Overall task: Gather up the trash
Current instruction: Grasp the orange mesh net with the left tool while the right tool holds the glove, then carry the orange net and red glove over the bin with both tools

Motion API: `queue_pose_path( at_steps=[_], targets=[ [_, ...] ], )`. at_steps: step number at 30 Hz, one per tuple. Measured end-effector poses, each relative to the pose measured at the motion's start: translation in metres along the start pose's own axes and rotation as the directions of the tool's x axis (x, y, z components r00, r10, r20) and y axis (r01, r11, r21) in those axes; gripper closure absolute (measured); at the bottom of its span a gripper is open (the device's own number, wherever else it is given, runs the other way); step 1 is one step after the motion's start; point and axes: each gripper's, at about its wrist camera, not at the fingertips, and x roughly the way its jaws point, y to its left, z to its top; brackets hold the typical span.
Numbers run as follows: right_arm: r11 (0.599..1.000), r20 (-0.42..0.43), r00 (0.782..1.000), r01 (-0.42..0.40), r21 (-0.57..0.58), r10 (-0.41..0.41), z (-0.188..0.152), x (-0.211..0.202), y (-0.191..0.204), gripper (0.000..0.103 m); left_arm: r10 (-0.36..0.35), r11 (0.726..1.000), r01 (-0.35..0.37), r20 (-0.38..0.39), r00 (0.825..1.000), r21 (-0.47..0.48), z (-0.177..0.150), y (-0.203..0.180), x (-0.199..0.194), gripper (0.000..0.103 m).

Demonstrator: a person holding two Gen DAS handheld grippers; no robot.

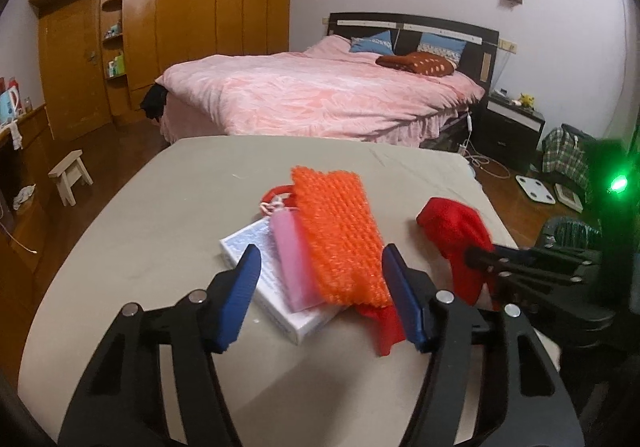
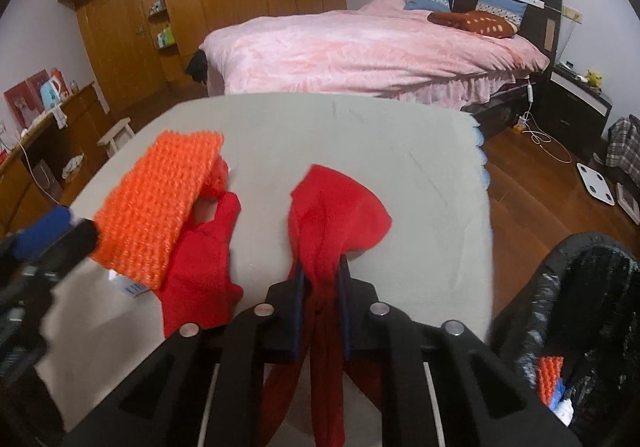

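My right hand-held gripper (image 2: 320, 283) is clamped on a red cloth (image 2: 340, 215) near the surface's (image 2: 360, 127) right edge; it looks soft, light and floppy, so I judge a bunched fold the best hold. My left hand-held gripper (image 1: 320, 295) stands spread wide around the orange bubble wrap (image 1: 336, 235), springy and light, at the surface's middle. The lined bin (image 2: 580, 287) sits off the right edge.

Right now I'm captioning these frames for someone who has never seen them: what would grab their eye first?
Brightest is the orange bubble wrap, lying over a pink bar and a white box in the middle of the grey table, between the open fingers of the left claw. Next, the red cloth, pinched and raised by the right claw. A black-lined trash bin stands at the table's right.
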Motion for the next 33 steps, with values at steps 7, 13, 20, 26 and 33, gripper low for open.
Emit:
queue_pose_path(
  at_steps=[7,13,20,26,33],
  targets=[
    [1.000,0.024,1.000,-0.019,0.015,0.018,0.001,-0.018,-0.004,0.088,0.006,1.000,-0.005,-0.050,0.999,0.028,-0.003,-0.012,0.023,0.065],
    [1.000,0.046,0.999,-0.023,-0.001,0.023,0.001,-0.029,-0.003,0.088,0.018,0.998,-0.015,-0.057,0.998,0.056,-0.008,-0.020,0.026,0.091],
    [0.999,0.085,0.995,-0.046,0.007,0.045,0.006,-0.046,-0.006,0.088,0.005,0.999,-0.004,-0.013,1.000,0.045,-0.002,-0.023,0.006,0.092],
    [0.998,0.130,0.990,-0.063,0.006,0.061,0.011,-0.068,-0.009,0.088,0.006,0.999,-0.007,0.011,1.000,0.049,0.005,-0.029,-0.017,0.092],
    [0.997,0.167,0.983,-0.077,-0.001,0.076,0.016,-0.097,-0.012,0.088,0.002,0.999,-0.002,0.017,1.000,0.041,0.009,-0.035,-0.040,0.092]
  ],
)
